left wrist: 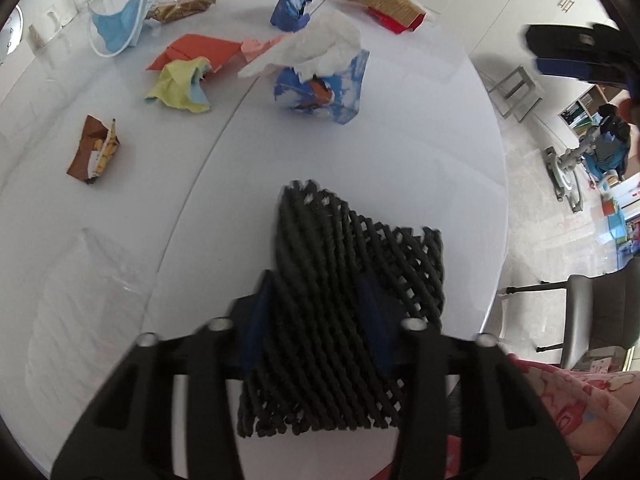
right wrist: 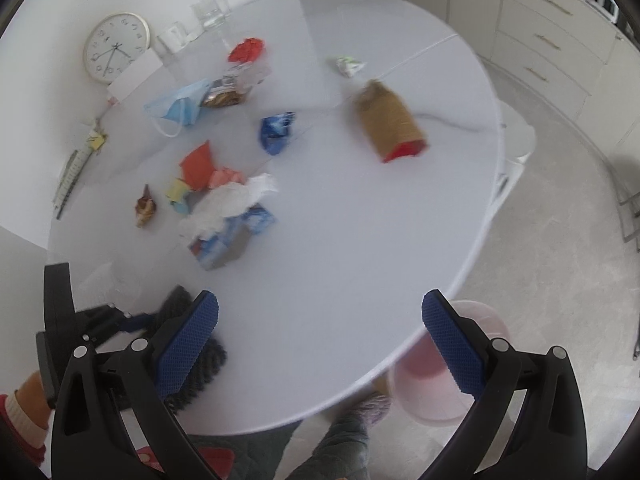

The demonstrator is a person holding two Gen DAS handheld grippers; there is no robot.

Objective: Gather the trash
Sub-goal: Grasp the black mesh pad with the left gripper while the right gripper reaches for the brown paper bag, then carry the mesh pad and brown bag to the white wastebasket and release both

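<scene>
left tool [left wrist: 316,320] grips black mesh [left wrist: 344,280]; right view adds clock [right wrist: 116,46].

Clock [right wrist: 116,47]: leans against the wall
Glasses [right wrist: 211,11]: beside the clock
Cabinet drawers [right wrist: 554,36]: beyond the table [right wrist: 360,264]

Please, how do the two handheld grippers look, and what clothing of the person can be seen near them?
Both the left gripper and the right gripper have matte black plastic frames with slot cut-outs and round silver bolt heads. Their jaws carry blue pads with a fine knurled texture. No cables show. A cream and red sleeve cuff and pink patterned clothing are visible.
</scene>
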